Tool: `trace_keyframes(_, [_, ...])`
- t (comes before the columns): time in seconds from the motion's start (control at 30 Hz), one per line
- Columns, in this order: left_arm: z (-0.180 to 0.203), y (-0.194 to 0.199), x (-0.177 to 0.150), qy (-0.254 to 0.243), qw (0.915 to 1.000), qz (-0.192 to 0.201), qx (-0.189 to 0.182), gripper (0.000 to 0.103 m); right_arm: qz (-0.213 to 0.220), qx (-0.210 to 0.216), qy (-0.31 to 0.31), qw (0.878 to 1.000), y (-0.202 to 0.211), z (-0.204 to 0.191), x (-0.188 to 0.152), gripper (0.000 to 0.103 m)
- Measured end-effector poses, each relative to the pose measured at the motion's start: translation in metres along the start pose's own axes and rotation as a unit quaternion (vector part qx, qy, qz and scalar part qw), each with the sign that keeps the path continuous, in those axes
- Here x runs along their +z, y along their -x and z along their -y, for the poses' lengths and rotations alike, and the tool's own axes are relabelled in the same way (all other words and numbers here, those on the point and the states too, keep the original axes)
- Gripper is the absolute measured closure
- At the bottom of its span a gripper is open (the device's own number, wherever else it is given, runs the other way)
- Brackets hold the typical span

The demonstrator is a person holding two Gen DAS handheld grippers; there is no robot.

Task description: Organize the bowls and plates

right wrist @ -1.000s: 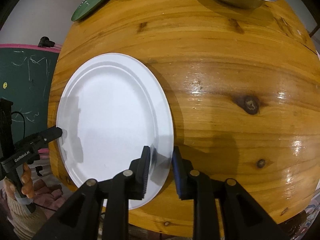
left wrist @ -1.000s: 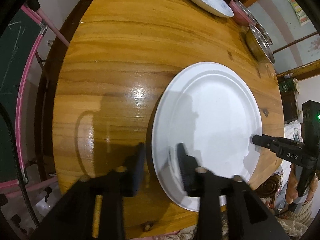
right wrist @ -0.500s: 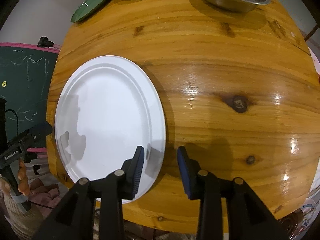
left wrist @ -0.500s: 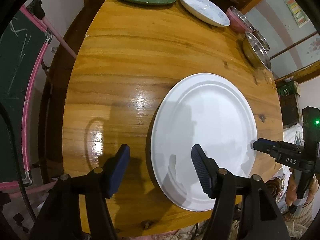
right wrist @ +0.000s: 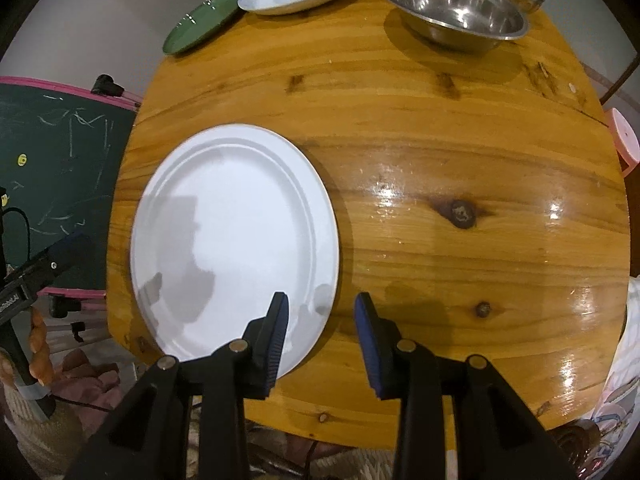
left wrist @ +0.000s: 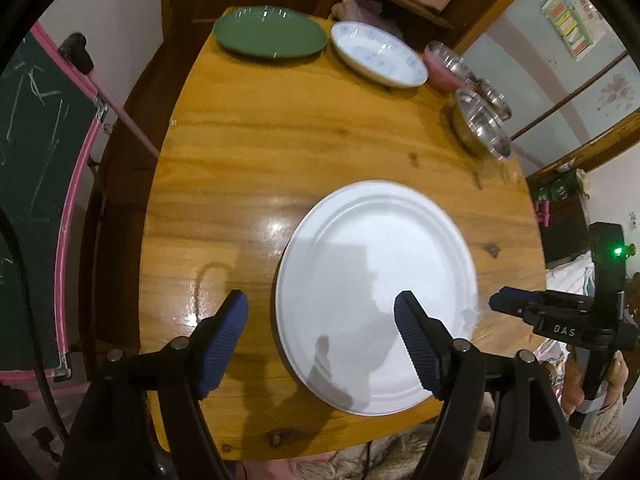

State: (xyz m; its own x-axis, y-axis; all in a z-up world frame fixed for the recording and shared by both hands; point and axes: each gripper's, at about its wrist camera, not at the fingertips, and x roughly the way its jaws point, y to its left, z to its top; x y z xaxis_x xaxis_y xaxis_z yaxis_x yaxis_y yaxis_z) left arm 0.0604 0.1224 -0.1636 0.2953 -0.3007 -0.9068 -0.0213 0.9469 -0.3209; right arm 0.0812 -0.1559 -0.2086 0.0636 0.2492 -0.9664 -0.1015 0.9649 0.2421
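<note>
Left wrist view: both hand-held grippers, left [left wrist: 320, 322] and right [right wrist: 320, 320], hover released over white plate [left wrist: 376, 280].

Left gripper [left wrist: 320, 314]: jaws spread wide, nothing between the blue ribbed pads [left wrist: 416, 344]. Both black finger arms extend forward from the lower frame edge. Right gripper [right wrist: 320, 314]: jaws parted to a narrower gap, pads [right wrist: 370, 344] clear of any contact, nothing held. In the left wrist view the right gripper points in from the right side, gripped by a bare hand [left wrist: 600, 384].
</note>
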Motion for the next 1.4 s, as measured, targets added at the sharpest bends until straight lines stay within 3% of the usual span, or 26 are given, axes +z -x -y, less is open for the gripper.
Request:
trace_keyframes(0.2, [0.013, 0.043, 0.017, -0.008, 0.9989, 0.045, -0.005, 0.028, 0.024, 0.004, 0.006, 1.000, 0.031, -0.006, 0.008, 0.069])
trace_keyframes(0.37, [0.020, 0.081, 0.038, -0.007, 0.9966, 0.081, -0.014, 0.028, 0.072, -0.003, 0.031, 0.997, 0.073, -0.022, 0.021, 0.069])
trace_keyframes(0.67, [0.036, 0.149, 0.082, -0.010, 0.9870, 0.161, 0.003, 0.028, 0.155, -0.020, 0.074, 0.985, 0.157, -0.050, 0.051, 0.069])
trace_keyframes(0.97, [0.053, 0.200, 0.125, -0.018, 0.9726, 0.226, 0.049, 0.028, 0.224, -0.025, 0.092, 0.970, 0.224, -0.070, 0.087, 0.069])
trace_keyframes(1.2, [0.054, 0.202, 0.165, -0.005, 0.9635, 0.253, 0.088, 0.028, 0.257, -0.020, 0.083, 0.963, 0.260, -0.073, 0.127, 0.069])
trace_keyframes(1.4, [0.037, 0.176, 0.205, 0.028, 0.9622, 0.246, 0.113, 0.028, 0.276, -0.021, 0.090, 0.957, 0.274, -0.083, 0.169, 0.069])
